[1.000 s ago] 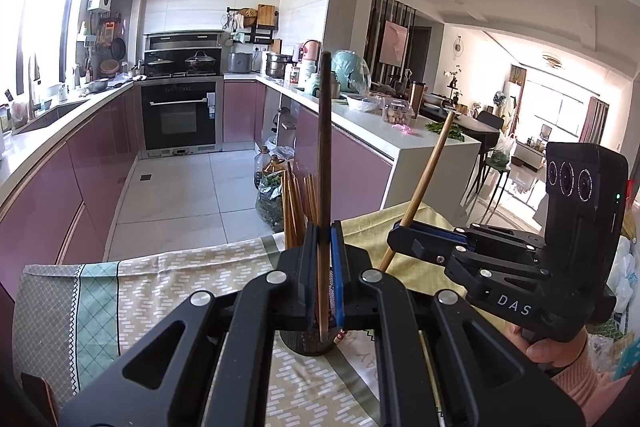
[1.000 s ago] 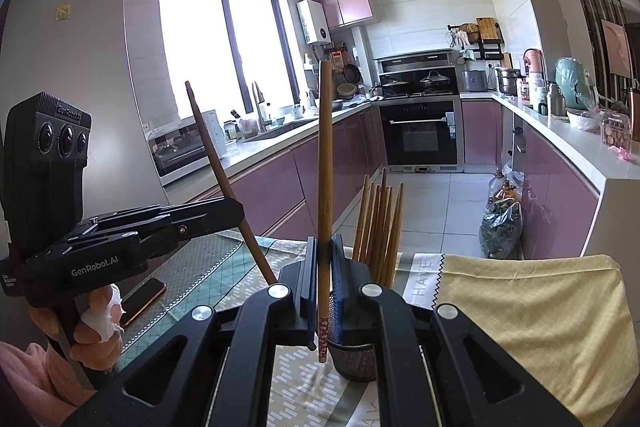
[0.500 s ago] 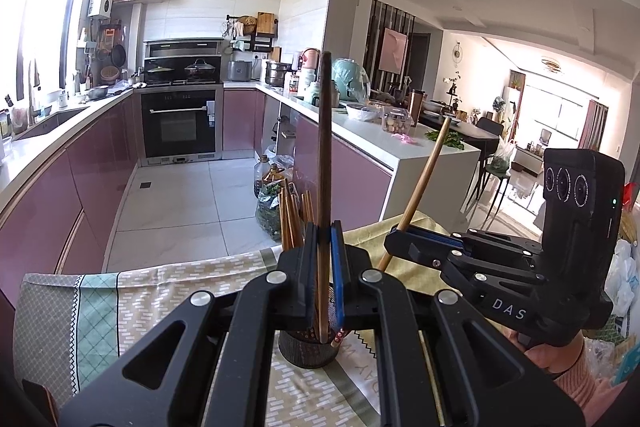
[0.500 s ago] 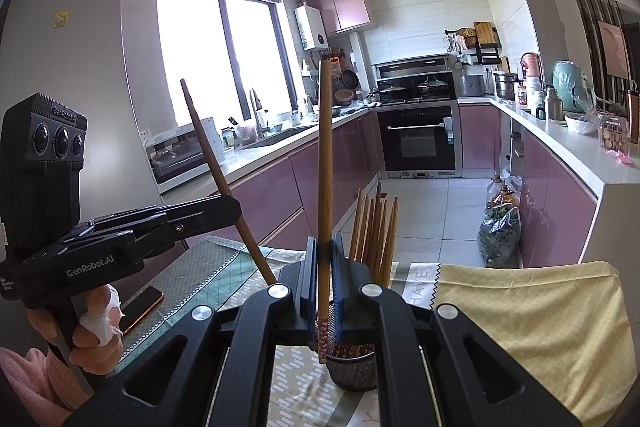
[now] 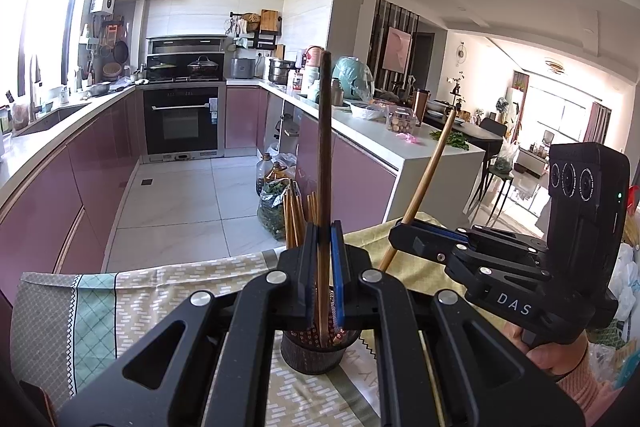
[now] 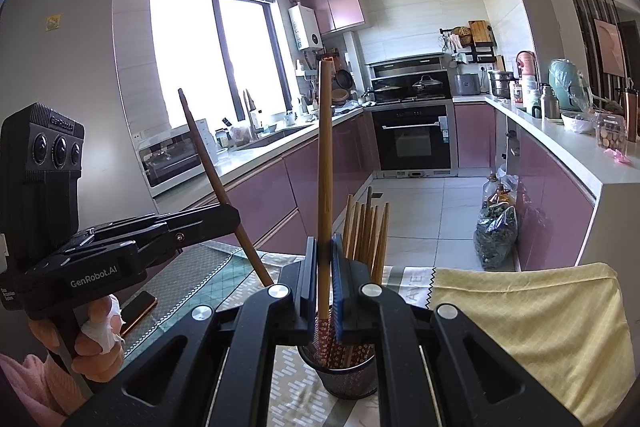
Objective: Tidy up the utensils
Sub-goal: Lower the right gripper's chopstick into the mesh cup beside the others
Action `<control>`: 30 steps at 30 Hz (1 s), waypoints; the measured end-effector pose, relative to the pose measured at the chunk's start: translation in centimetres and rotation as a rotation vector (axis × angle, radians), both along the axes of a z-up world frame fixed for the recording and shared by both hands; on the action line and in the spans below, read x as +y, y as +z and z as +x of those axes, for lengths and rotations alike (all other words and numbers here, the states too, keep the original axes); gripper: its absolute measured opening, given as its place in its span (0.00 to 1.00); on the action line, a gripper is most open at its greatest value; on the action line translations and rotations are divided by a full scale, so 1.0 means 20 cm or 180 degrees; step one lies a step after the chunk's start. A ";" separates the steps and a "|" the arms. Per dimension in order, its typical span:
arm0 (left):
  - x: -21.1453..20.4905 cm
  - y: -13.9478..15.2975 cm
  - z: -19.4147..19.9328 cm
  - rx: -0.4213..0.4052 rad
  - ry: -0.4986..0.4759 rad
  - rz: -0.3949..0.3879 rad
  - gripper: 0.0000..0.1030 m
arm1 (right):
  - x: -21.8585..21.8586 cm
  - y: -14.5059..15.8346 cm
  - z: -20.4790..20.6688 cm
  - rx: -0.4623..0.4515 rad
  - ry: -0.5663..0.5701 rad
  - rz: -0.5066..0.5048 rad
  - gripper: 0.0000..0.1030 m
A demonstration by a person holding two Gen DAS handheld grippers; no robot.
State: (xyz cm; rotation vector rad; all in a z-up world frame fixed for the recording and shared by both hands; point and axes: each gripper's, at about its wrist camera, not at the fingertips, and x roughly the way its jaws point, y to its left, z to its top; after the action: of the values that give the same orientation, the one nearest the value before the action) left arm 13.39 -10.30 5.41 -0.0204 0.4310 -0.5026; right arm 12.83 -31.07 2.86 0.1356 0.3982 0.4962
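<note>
Pink-cabinet kitchen, patterned green-beige tablecloth, black mesh cup of chopsticks, left gripper clamped on dark wooden chopstick, right gripper clamped on light bamboo chopstick

Left gripper clamped on a dark chopstick, upright, tip down inside the mesh holder near the tablecloth's front edge. Right gripper alongside, pinching a lighter chopstick, tilted. More chopsticks standing in the holder.
</note>
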 end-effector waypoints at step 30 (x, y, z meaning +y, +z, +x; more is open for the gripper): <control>0.00 -0.01 0.07 0.0169 0.0002 0.0077 0.07 | 0.00 -0.06 0.10 0.0152 -0.0091 -0.0001 0.06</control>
State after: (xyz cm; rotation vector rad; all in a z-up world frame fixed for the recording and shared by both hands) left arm 14.86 -10.34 5.17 -0.0106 0.4890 -0.4969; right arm 14.87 -31.02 1.71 0.1527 0.4425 0.4653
